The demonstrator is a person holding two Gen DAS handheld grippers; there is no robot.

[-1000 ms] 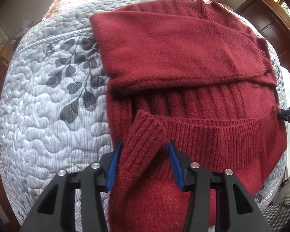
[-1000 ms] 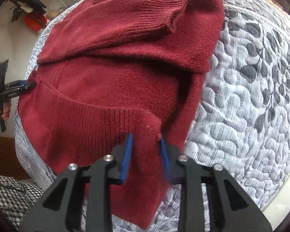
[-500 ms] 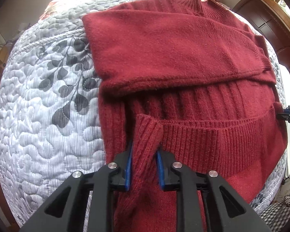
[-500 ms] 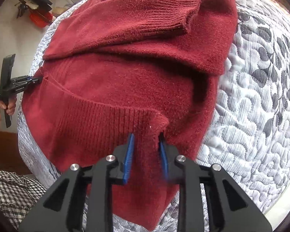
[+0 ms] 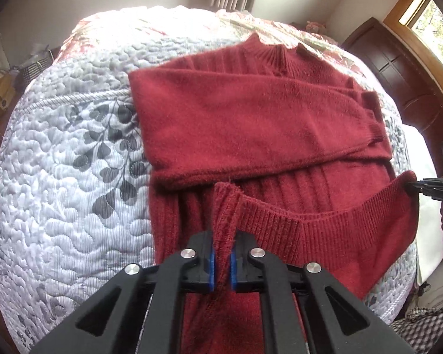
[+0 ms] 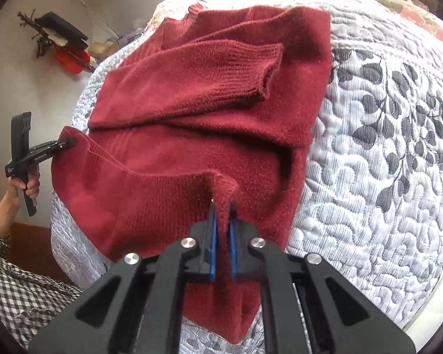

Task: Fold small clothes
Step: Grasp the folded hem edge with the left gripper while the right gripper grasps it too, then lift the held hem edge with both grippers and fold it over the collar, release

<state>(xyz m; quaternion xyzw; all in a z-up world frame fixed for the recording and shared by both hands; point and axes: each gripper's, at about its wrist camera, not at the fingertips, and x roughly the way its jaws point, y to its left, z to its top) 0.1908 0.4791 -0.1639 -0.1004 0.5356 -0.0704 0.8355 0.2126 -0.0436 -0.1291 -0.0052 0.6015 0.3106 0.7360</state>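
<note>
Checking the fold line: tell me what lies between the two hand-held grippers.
Only the red sweater's ribbed hem, lifted between the left hand-held gripper and right hand-held gripper; clearest in the left wrist view.

Two wrist fisheyes, close above the bed
Each looks forward over its own gripper from opposite hem corners; both share the red sweater (image 5: 251, 124) mid-frame.
</note>
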